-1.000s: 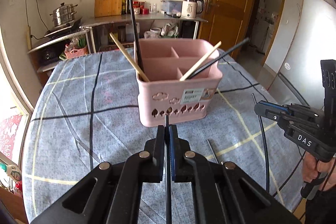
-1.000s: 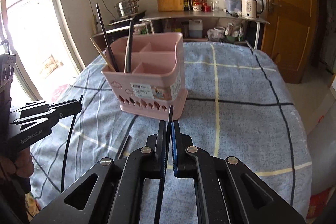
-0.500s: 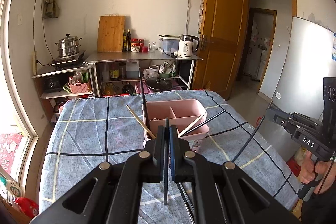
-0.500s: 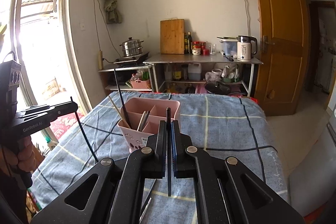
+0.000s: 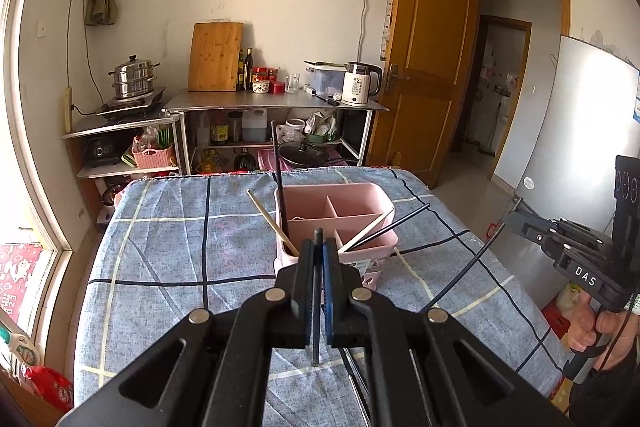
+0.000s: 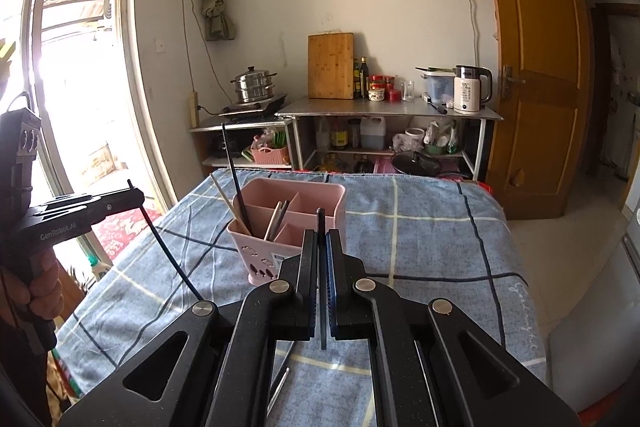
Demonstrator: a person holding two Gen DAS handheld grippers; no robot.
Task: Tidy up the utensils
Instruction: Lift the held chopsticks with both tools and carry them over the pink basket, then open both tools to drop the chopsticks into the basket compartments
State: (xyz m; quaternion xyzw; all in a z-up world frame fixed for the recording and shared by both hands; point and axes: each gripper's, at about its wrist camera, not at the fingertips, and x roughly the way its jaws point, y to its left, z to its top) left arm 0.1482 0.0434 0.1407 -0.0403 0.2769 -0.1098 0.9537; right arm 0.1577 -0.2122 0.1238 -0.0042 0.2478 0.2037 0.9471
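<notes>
Holding one black chopstick in your clamped left gripper and another in your clamped right gripper, you hover short of the pink caddy on the table. Four sticks stand inside already; both held ones remain, plus loose pieces on the cloth.

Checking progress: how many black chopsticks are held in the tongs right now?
2: one chopstick in the left tongs, one in the right tongs. More sit in the caddy.

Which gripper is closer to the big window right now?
Left. The left gripper is on the table's window side, in front of the window; the right gripper is across the table, beside the fridge.
</notes>
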